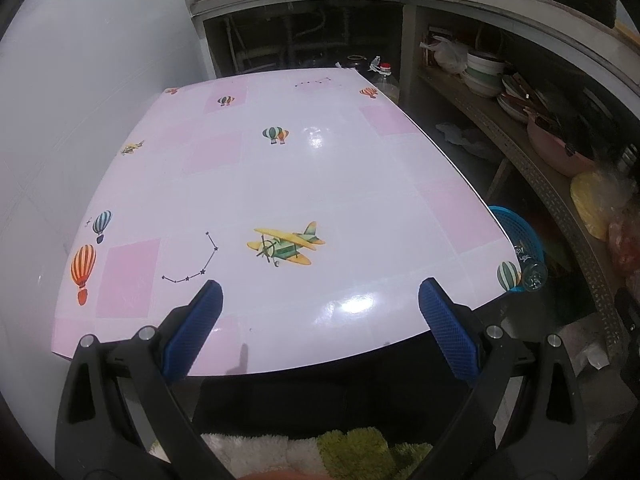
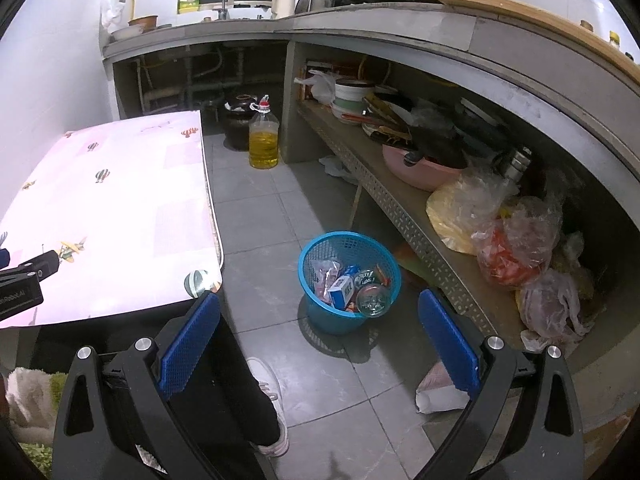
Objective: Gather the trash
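A blue mesh trash basket stands on the grey tile floor right of the table. It holds a clear plastic bottle, a small blue and white carton and several wrappers. In the left wrist view the basket peeks past the table's right edge with the bottle sticking out. My left gripper is open and empty over the near edge of the pink and white table. My right gripper is open and empty, above and in front of the basket.
A low shelf on the right carries bowls, a pink basin and plastic bags. An oil bottle and dark jar stand on the floor behind the table. A crumpled bag lies near the shelf. The person's leg and shoe are below.
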A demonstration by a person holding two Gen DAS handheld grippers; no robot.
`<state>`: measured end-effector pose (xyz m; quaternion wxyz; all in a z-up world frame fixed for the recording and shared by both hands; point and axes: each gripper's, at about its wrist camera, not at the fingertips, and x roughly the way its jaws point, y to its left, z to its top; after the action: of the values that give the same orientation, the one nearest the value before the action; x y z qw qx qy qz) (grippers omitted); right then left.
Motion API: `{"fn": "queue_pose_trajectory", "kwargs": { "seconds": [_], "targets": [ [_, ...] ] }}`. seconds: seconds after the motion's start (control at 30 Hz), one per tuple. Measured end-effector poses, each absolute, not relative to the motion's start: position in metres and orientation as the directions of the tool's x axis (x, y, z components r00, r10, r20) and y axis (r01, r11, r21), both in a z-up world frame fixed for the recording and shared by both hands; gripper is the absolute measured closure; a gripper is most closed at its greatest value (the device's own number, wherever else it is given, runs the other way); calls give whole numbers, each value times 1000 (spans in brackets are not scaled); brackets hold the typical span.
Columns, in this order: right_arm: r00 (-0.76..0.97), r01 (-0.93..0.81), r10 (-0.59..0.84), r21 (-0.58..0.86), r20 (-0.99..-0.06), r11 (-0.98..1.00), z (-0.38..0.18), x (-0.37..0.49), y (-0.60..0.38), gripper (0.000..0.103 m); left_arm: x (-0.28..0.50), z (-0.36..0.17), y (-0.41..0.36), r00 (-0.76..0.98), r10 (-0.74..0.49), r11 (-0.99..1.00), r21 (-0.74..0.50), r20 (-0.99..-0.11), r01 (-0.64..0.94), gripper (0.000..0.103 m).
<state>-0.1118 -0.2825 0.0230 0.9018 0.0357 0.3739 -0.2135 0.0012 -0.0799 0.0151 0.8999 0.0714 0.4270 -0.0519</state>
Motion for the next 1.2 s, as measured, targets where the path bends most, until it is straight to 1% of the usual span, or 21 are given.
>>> {"fn": "queue_pose_trajectory", "kwargs": {
  "seconds": [1.2],
  "targets": [
    [630, 415, -359, -91, -689, 905, 23, -108, -283, 7, 5, 11, -77, 617, -35, 984, 80, -786, 157, 9]
  ]
}}
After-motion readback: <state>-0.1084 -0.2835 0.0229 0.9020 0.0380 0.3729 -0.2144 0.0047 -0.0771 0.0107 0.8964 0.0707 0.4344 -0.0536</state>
